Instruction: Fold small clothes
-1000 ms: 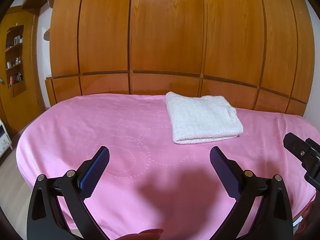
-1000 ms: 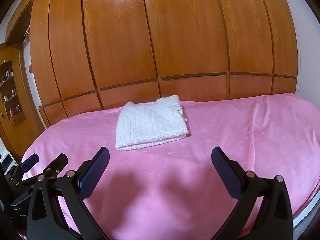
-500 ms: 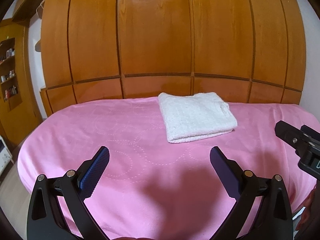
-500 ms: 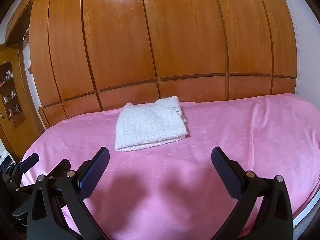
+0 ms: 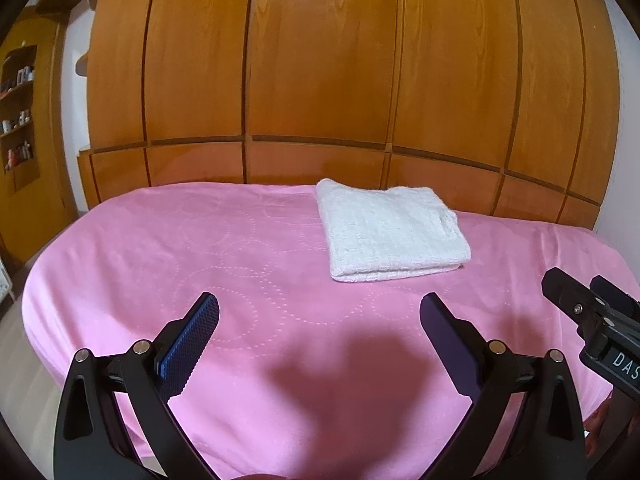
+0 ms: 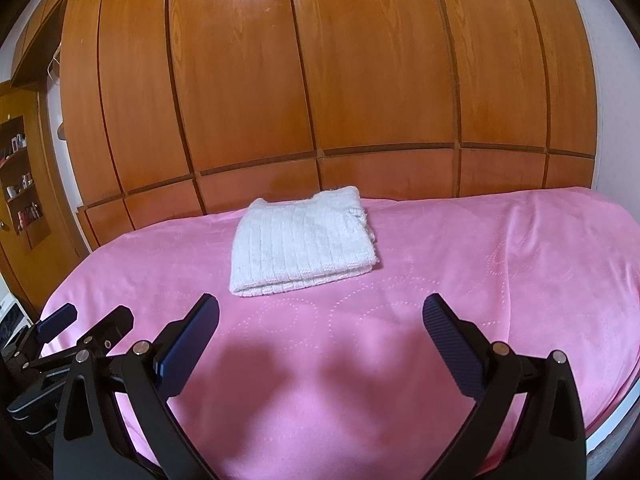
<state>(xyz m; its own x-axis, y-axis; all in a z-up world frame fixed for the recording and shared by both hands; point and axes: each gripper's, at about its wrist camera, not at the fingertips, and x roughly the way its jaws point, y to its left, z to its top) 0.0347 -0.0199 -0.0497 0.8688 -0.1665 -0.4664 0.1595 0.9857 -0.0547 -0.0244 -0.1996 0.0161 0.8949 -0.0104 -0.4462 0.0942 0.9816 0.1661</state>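
White knit garment (image 5: 390, 229) folded flat, fold edge facing grippers.

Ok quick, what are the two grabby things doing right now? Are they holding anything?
Left tool: open, holding nothing, above the pink bedspread.
Right tool: open, holding nothing; the folded white knit lies untouched ahead of it.

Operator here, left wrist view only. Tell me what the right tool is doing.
Observer: The right tool is open and empty, held above the pink bedspread.
Operator: Report the garment's open side.
Observer: The white knit garment is folded, with loose layered edges at its right end.
Operator: Describe what lies right of it.
Observer: Only bedspread, up to a white wall.
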